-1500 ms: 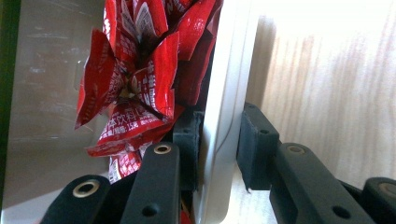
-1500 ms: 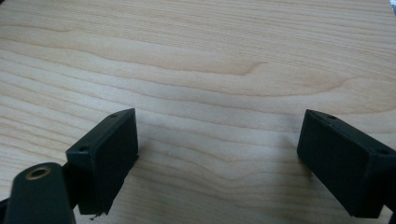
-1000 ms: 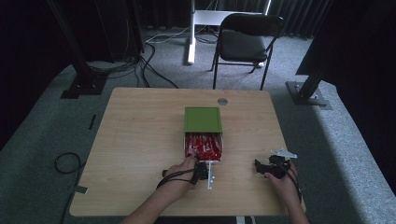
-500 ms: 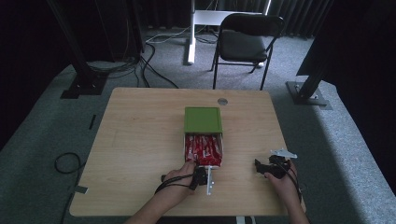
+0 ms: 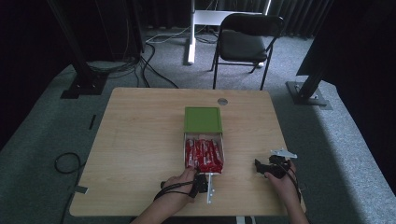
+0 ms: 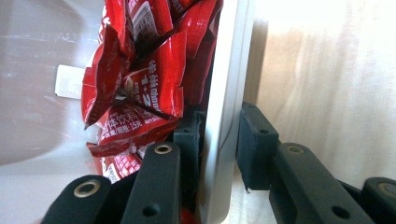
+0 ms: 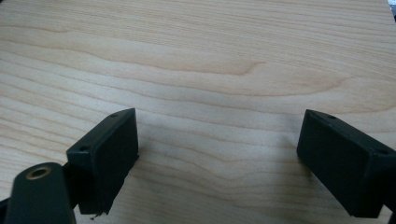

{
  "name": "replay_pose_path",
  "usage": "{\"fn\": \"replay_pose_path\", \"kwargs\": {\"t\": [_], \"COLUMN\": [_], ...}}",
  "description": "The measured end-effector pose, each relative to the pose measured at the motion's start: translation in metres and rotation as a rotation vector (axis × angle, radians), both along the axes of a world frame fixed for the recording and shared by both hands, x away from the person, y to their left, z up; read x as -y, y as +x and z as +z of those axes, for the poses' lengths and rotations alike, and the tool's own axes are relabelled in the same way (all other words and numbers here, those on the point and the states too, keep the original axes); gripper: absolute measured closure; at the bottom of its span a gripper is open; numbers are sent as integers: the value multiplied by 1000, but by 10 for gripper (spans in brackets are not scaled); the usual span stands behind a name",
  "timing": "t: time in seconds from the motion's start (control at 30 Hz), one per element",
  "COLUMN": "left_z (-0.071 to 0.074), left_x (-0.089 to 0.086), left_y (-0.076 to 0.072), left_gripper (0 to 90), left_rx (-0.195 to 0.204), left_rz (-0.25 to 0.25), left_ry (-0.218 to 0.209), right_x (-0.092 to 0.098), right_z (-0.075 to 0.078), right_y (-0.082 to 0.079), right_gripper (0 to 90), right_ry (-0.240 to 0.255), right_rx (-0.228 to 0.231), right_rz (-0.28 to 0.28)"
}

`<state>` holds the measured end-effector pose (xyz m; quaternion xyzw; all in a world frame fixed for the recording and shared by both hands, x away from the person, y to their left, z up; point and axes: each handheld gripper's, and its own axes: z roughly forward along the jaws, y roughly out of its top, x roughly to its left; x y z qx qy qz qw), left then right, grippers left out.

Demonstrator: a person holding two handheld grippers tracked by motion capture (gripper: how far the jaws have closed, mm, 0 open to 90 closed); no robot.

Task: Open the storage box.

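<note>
L gripper (image 6: 219, 154): jaws closed narrow on the white front wall of the drawer (image 6: 224, 93), one pad (image 6: 189, 140) inside it, the other outside. In the high view this gripper (image 5: 201, 183) sits lower centre of the frame, at the drawer's near edge. Drawer (image 5: 203, 173) is pulled out of a green box (image 5: 202, 119) at centre frame and packed w/ red sachets (image 5: 204, 155).

R gripper (image 7: 219, 158): jaws wide apart, nothing between them – bare wood under the pads. High view puts it (image 5: 268, 168) lower right of the frame, well apart from the drawer, resting on the table.

Hidden / unclear: in the left gripper view the sachets (image 6: 140, 79) mask the drawer interior; print on them only partly legible. Inner pad is half covered by sachets. Drawer's lower edge is cut off at the frame bottom. The person's forearms are cut off at the bottom edge of the high view.

Surface: light wood-grain table (image 5: 140, 140), small round grommet (image 5: 222, 101) near its far edge. Room: grey carpet, black folding chair (image 5: 245, 42) at top centre, cables on the floor upper left – dark curtains behind.
</note>
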<state>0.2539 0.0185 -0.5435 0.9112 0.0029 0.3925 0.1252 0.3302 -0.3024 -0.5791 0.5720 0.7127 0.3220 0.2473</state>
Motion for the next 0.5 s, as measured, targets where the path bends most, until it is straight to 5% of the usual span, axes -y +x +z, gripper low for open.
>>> {"fn": "replay_pose_path", "kwargs": {"t": [0.5], "left_z": [1], "left_x": [-3], "left_y": [-12], "left_gripper": [724], "left_rx": [-21], "left_rz": [-9], "left_ry": [-8], "right_x": [0], "right_z": [0], "right_y": [0], "right_gripper": [120], "right_ry": [0], "right_rx": [1], "right_rz": [0]}}
